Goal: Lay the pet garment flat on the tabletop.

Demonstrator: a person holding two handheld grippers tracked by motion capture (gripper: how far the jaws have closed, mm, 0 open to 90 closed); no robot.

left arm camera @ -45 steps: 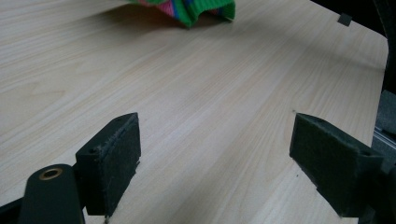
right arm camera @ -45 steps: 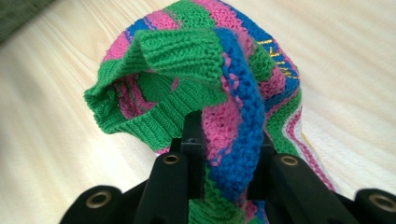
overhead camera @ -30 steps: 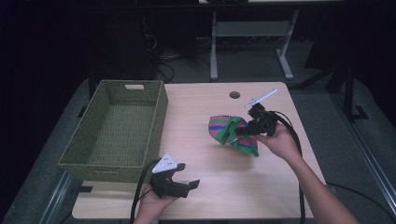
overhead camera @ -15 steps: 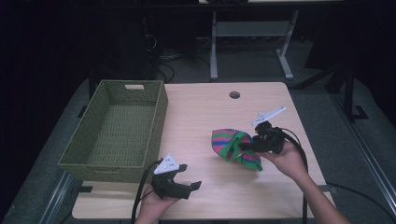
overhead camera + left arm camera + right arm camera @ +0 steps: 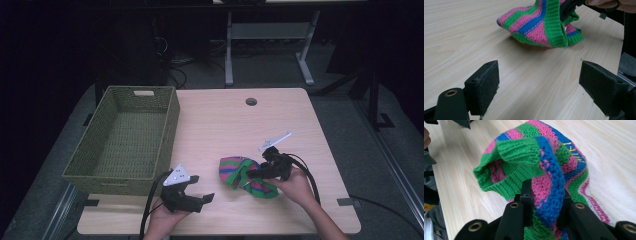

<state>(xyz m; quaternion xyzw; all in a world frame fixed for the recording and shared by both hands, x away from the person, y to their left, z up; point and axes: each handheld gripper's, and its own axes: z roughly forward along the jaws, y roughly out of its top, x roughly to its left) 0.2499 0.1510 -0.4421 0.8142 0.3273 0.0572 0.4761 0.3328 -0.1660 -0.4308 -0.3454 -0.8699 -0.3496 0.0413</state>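
left gripper: black body, grey three-cornered plate, black cable | right gripper: black, brass-ringed screw holes, looping black cable | forearms: sleeveless

The knitted hat at lower centre has green, pink and blue stripes; the basket at left is olive green; the table is pale wood.

Bare light-wood worktop lay open btwn the green woven rectangular basket at left and the striped pink, green and blue knitted cloth at right-centre. Far half was free up to the round cable hole. Basket's tall walls blocked the left side. Left tool, jaws wide, sat at the near edge; open wood ran from it to the cloth.
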